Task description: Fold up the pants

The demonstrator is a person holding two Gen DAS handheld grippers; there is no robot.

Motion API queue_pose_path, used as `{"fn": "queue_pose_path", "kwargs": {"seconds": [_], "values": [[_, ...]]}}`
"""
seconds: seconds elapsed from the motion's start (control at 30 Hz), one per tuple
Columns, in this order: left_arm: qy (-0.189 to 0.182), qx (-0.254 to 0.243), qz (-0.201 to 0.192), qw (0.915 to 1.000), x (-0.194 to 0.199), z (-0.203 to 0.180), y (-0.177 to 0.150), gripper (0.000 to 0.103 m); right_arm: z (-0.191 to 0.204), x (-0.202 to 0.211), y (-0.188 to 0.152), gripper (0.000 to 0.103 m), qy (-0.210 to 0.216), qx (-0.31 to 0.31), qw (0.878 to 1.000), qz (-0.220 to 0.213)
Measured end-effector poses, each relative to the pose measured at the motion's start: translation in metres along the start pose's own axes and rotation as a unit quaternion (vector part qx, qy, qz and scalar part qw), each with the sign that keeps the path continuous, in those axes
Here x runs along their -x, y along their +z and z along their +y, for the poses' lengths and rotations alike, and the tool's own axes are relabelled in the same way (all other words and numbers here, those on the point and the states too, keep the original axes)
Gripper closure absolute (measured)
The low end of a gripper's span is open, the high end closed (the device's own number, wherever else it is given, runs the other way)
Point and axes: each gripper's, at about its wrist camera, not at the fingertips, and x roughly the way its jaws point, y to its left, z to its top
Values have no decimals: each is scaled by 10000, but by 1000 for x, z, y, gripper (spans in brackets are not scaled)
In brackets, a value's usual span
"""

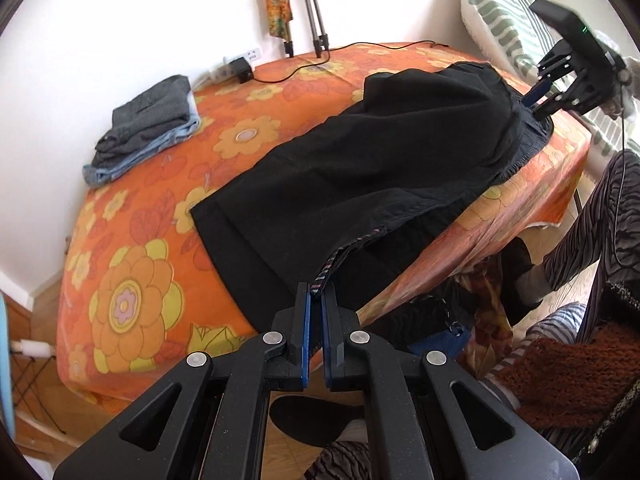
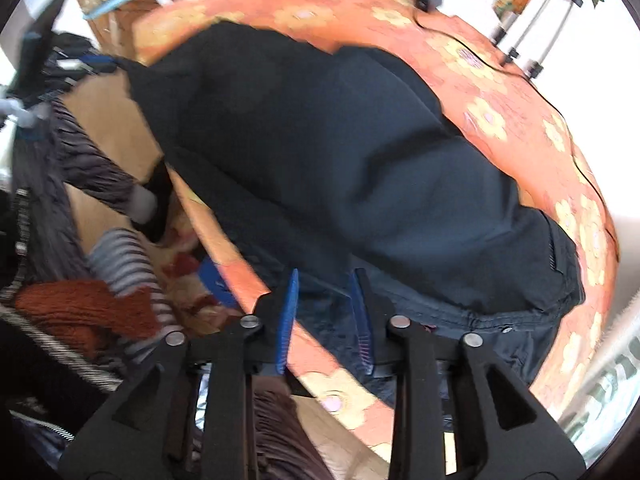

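One pair of black pants [image 1: 360, 168], lying lengthwise along the near edge of a table [image 1: 132, 248] covered with an orange flowered cloth; one end hangs slightly past the table edge.

Left hand-held gripper [image 1: 318, 300]: blue-lined fingers [image 1: 306, 336] pressed together on a striped inner hem of the pants, at the end nearest this camera.

Right hand-held gripper [image 2: 324, 280]: jaws parted, pads not pressing; dark waistband fabric lies between and just beyond the fingertips. The right wrist view is blurred. In the left wrist view this gripper [image 1: 538, 100] sits at the far end of the pants, tips at the fabric edge.

Folded stack of grey and light-blue garments [image 1: 148, 132]: far side of the table, well apart from the pants.

Black adapter with cable [image 1: 242, 70]: on the table near the wall.

Tripod legs [image 1: 312, 20]: at the table's far edge.

Person's striped trouser leg [image 1: 592, 216]: beside the table.
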Motion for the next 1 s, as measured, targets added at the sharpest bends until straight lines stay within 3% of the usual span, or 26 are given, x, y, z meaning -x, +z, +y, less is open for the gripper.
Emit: {"fn": "queue_pose_path", "kwargs": {"seconds": [0.13, 0.2, 0.3, 0.57, 0.67, 0.93, 1.0], "values": [[-34, -60, 83, 9999, -5, -1, -6, 100, 8, 28, 24, 68, 560, 100, 9977, -374], [-57, -46, 120, 9999, -7, 0, -9, 100, 11, 39, 43, 59, 675, 150, 9955, -640], [6, -50, 131, 9999, -8, 3, -13, 99, 16, 39, 78, 57, 794, 193, 9924, -920], [132, 81, 286, 9995, -15, 17, -22, 99, 61, -32, 192, 57, 1091, 408, 9877, -1041], [136, 56, 302, 9994, -15, 18, -25, 99, 79, -59, 215, 57, 1154, 451, 9881, -908], [112, 188, 585, 9980, -23, 23, -33, 97, 91, -100, 203, 57, 1206, 513, 9905, -426], [141, 362, 641, 9972, -20, 28, -35, 90, 87, -105, 194, 57, 1257, 400, 9905, -385]]}}
